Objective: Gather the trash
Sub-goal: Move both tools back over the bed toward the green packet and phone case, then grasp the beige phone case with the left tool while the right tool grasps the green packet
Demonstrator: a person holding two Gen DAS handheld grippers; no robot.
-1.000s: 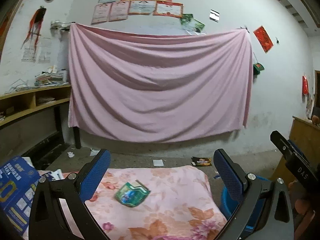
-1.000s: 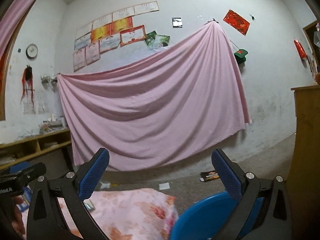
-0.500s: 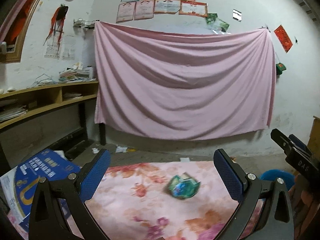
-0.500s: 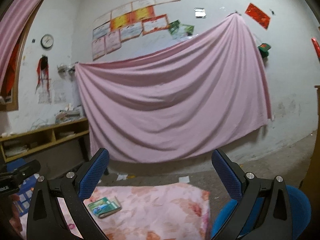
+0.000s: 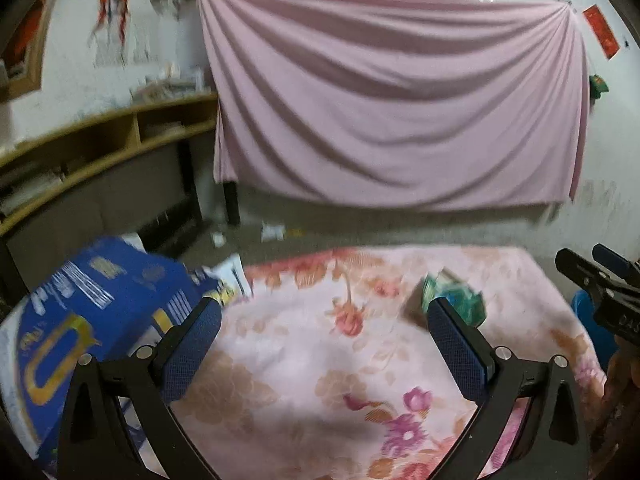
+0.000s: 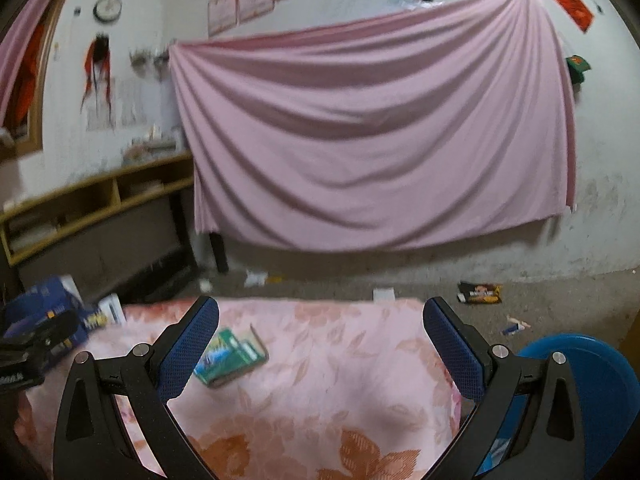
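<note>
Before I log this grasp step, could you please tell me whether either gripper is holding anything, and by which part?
Nothing is held. The left gripper and right gripper both have their jaws open and bare, above the floral cloth; the green packet lies loose on it.

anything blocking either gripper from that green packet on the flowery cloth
Nothing visible does. The green packet lies alone on the floral cloth, bare fabric around it. Both the left gripper and the right gripper are open and empty.

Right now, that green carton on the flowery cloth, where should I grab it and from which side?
Come from above and pinch the green carton across its narrow width. It lies flat on the floral cloth, so its long side edges are the exposed faces; the open right gripper looks better placed.
</note>
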